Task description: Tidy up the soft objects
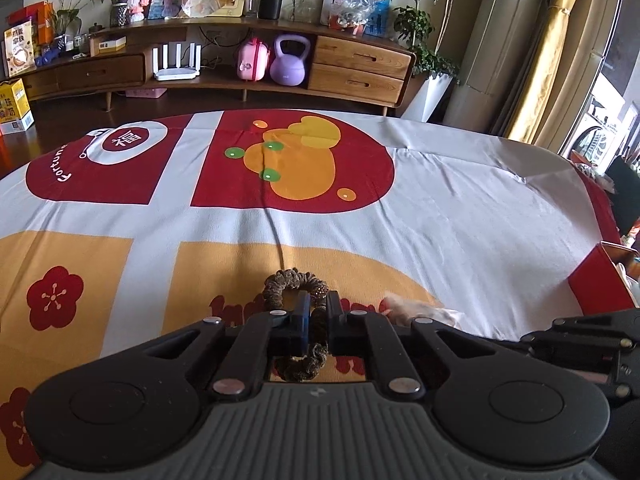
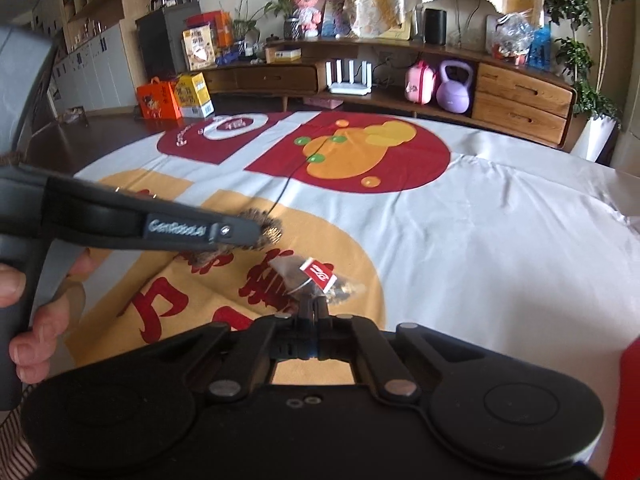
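Observation:
A brown ruffled scrunchie [image 1: 294, 284] hangs just above the patterned cloth, and my left gripper [image 1: 318, 306] is shut on one side of its ring. From the right wrist view the same left gripper [image 2: 256, 236] comes in from the left with the scrunchie [image 2: 269, 231] at its tip. My right gripper [image 2: 315, 309] is shut on the edge of a small clear plastic bag [image 2: 320, 280] that has a red label and dark contents. That bag [image 1: 416, 308] shows pale to the right of my left fingers, with the right gripper's body at the lower right edge.
A large cloth [image 1: 460, 200] with red, orange and white print covers the table. A red box [image 1: 600, 280] sits at its right edge. Beyond the table stands a wooden cabinet [image 1: 356, 68] with a purple kettlebell [image 1: 289, 66]. A hand [image 2: 28, 320] grips the left handle.

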`<act>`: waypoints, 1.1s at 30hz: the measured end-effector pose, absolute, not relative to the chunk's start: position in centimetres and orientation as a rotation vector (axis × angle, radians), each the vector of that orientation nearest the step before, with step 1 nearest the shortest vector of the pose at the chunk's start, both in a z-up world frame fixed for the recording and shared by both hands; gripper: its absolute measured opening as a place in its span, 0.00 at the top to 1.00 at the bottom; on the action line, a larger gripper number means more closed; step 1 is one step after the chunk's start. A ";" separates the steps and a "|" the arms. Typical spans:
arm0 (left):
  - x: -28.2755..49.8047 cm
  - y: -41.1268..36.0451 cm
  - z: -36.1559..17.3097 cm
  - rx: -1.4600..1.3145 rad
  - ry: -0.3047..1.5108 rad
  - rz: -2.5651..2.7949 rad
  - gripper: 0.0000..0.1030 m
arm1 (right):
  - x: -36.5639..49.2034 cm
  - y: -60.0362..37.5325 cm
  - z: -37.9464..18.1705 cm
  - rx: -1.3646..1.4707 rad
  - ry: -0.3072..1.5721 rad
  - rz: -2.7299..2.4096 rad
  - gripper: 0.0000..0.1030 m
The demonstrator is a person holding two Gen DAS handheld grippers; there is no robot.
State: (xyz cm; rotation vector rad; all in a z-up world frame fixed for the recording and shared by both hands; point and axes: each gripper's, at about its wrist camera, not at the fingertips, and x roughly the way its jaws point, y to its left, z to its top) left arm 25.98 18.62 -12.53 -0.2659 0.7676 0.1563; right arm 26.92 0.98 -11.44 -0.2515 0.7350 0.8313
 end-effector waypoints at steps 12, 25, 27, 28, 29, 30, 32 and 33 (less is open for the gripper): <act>22.0 19.7 -9.8 -0.370 0.742 0.098 0.93 | 25.3 -3.8 -7.8 -0.129 0.699 0.825 1.00; 19.5 16.6 -6.0 -0.365 0.747 0.025 0.93 | 22.5 -10.4 -4.5 -0.073 0.689 0.758 1.00; 19.1 16.3 -6.6 -0.373 0.774 0.016 0.93 | 22.0 -11.1 -4.6 -0.074 0.692 0.753 1.00; 18.8 15.9 -6.9 -0.352 0.785 0.027 0.93 | 21.8 -11.4 -4.7 -0.075 0.694 0.752 1.00; 18.6 15.6 -7.3 -0.335 0.794 0.033 0.93 | 21.7 -11.6 -4.9 -0.075 0.696 0.750 1.00; 18.3 15.3 -7.8 -0.325 0.804 0.031 0.93 | 21.6 -11.8 -5.0 -0.072 0.699 0.747 1.00; 17.9 14.7 -8.5 -0.302 0.822 0.039 0.92 | 21.2 -12.3 -5.3 -0.066 0.703 0.747 1.00; 17.7 14.4 -8.9 -0.288 0.830 0.042 0.92 | 21.1 -12.4 -5.4 -0.064 0.705 0.746 1.00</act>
